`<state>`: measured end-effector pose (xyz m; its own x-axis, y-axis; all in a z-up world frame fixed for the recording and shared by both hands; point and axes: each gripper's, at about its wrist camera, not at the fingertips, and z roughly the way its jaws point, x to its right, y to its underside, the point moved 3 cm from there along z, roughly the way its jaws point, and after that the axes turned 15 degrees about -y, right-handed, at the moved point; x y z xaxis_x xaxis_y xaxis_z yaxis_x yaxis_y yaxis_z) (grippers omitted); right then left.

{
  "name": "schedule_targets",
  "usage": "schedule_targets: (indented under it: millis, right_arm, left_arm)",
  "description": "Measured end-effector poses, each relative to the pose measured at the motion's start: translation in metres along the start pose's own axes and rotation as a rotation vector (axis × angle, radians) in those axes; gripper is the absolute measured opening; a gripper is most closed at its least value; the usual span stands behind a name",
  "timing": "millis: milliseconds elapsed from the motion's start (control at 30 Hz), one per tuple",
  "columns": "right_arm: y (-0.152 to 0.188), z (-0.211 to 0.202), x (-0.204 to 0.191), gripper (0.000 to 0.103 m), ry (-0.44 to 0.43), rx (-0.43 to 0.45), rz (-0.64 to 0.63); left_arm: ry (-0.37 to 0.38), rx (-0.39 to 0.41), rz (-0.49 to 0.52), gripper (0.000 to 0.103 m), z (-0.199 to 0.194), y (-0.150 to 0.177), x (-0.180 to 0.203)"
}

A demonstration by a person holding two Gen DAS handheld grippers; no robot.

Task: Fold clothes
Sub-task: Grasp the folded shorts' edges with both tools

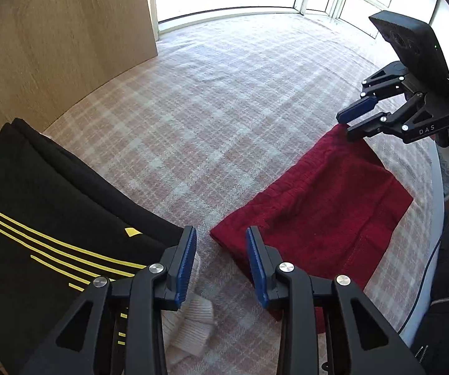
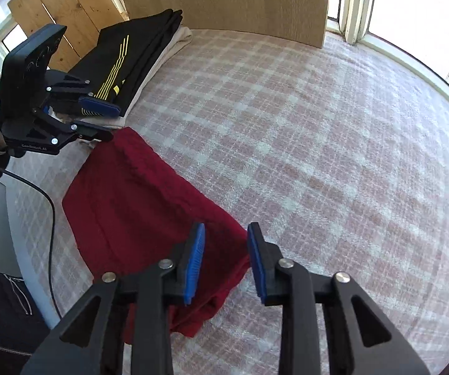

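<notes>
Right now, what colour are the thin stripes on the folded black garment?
Yellow stripes on the folded black garment, clearest in the left wrist view.

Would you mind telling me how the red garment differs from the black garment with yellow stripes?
The red garment is plain and lies alone near the table's edge; the black garment carries yellow stripes and tops a stack over a cream piece by the wooden board. Both are folded flat on the checked cloth.

Cream garment [image 1: 190, 328] mostly hidden under black stack [image 1: 37, 218].
</notes>
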<state>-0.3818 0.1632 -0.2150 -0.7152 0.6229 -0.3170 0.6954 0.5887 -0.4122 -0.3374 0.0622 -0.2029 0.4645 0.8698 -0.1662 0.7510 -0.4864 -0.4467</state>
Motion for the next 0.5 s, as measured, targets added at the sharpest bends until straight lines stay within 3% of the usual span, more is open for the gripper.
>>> schedule_targets:
  millis: [67, 233, 500]
  right_arm:
    - [0.0, -0.001, 0.002, 0.052, -0.002, -0.013, -0.017]
    - [0.003, 0.005, 0.027, 0.052, -0.096, -0.008, 0.097]
    - [0.003, 0.015, 0.033, 0.052, -0.106, -0.033, 0.097]
  left_arm:
    - [0.006, -0.016, 0.025, 0.032, 0.006, -0.001, 0.0]
    - [0.007, -0.065, 0.092, 0.032, 0.024, -0.001, 0.004]
    - [0.029, -0.091, 0.129, 0.038, 0.034, -0.001, 0.011]
